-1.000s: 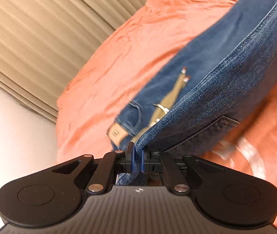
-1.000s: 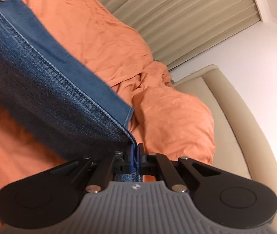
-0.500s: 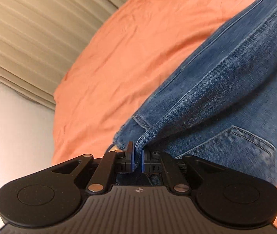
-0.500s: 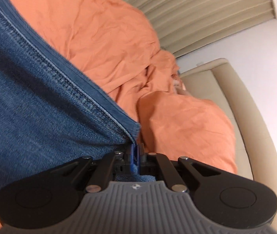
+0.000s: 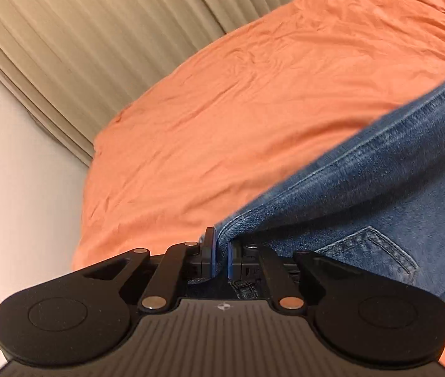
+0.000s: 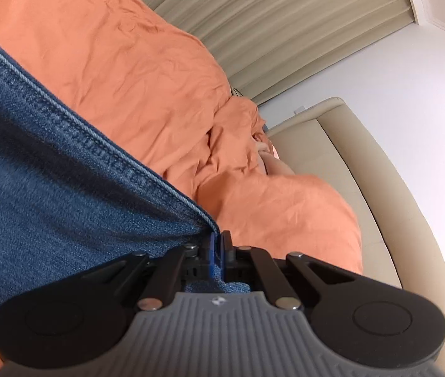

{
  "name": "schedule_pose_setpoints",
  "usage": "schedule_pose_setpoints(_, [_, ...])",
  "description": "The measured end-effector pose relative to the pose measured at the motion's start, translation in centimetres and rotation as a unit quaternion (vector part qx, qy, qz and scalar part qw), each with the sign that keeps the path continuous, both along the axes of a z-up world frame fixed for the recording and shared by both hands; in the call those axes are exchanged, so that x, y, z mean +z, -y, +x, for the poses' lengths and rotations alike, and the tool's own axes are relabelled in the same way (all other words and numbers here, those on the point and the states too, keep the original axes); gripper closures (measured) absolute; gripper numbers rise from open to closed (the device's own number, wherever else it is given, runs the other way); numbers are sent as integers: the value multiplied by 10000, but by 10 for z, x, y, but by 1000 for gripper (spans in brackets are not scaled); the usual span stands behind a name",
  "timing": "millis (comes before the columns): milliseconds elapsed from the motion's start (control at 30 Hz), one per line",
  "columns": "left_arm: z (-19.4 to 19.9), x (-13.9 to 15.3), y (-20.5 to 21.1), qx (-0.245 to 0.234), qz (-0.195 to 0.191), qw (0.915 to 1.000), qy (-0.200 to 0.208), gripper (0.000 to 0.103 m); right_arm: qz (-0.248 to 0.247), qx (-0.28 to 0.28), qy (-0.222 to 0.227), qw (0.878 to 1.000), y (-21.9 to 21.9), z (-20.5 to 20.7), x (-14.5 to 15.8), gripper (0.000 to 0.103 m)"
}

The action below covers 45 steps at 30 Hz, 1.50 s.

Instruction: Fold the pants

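The blue denim pants [image 5: 379,194] have dropped lower over the rumpled orange bedspread [image 5: 238,110]. The left gripper [image 5: 221,257] and right gripper [image 6: 217,253] each pinch a denim edge, fingers nearly closed.

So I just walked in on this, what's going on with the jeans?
A person is folding the jeans on a bed with an orange cover. The left gripper and the right gripper are each shut on an edge of the denim, holding it stretched between them over the cover.

Orange bedsheet [image 5: 238,119], beige curtain [image 5: 90,37], headboard [image 6: 357,169]
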<state>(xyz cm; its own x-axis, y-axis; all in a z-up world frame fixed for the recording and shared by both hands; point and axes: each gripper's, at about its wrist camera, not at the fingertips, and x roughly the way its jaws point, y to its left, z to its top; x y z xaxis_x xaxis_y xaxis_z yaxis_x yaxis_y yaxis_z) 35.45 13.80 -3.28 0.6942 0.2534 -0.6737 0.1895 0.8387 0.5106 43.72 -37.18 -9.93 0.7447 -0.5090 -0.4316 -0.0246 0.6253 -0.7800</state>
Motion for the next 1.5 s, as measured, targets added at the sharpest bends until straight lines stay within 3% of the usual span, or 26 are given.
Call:
schedule_pose_setpoints(67, [26, -11, 6, 32, 175, 9998, -61, 96, -95, -31, -85, 9999, -3, 29, -9, 103])
schedule_pose_setpoints(200, [80, -51, 10, 238, 224, 9976, -602, 96, -357, -146, -369, 9986, -13, 86, -50, 103])
schedule_pose_setpoints(333, [100, -85, 7, 248, 260, 9950, -935, 95, -569, -235, -776, 9951, -25, 124, -98, 103])
schedule_pose_setpoints(467, [115, -98, -7, 215, 13, 9948, -991, 93, -778, -286, -1158, 9898, -23, 141, -131, 103])
schedule_pose_setpoints(667, [126, -105, -24, 162, -264, 9942, -1030, 90, -906, -329, -1315, 9866, -22, 153, -144, 103])
schedule_pose_setpoints(767, [128, -100, -29, 136, -280, 9941, -1036, 80, -912, -417, -1312, 9863, -22, 158, -144, 103])
schedule_pose_setpoints(800, [125, -97, -29, 112, -265, 9950, -955, 58, -889, -447, -1286, 9867, -22, 160, -143, 101])
schedule_pose_setpoints(833, [122, -92, -30, 96, -268, 9964, -794, 40, -853, -472, -1254, 9873, -22, 158, -142, 89])
schedule_pose_setpoints(867, [119, -85, -31, 87, -340, 9974, -625, 16, -805, -509, -1200, 9882, -23, 155, -138, 81])
schedule_pose_setpoints(933, [113, -70, -38, 133, -633, 9965, -538, 18, -695, -561, -1039, 9906, -21, 153, -129, 57])
schedule_pose_setpoints(1000, [104, -54, -45, 237, -864, 9944, -551, 18, -396, -594, -928, 9931, -19, 146, -116, 49])
schedule_pose_setpoints(1133, [78, -29, -70, 620, -1036, 9909, -595, 18, 505, -694, -750, 9935, -26, 120, -88, 49])
schedule_pose_setpoints(1200, [64, -20, -87, 1002, -1129, 9862, -685, 21, 948, -674, -702, 9907, -38, 102, -75, 49])
schedule_pose_setpoints(1267, [49, -14, -109, 1364, -1455, 9775, -690, 23, 1511, -599, -754, 9838, -52, 82, -63, 49])
schedule_pose_setpoints(1367, [19, -11, -143, 1973, -2120, 9553, -593, 23, 2171, -509, -884, 9708, -79, 55, -54, 49])
schedule_pose_setpoints(1500, [-18, -28, -173, 2446, -2823, 9268, -382, 23, 2831, -377, -1133, 9516, -116, 20, -56, 49])
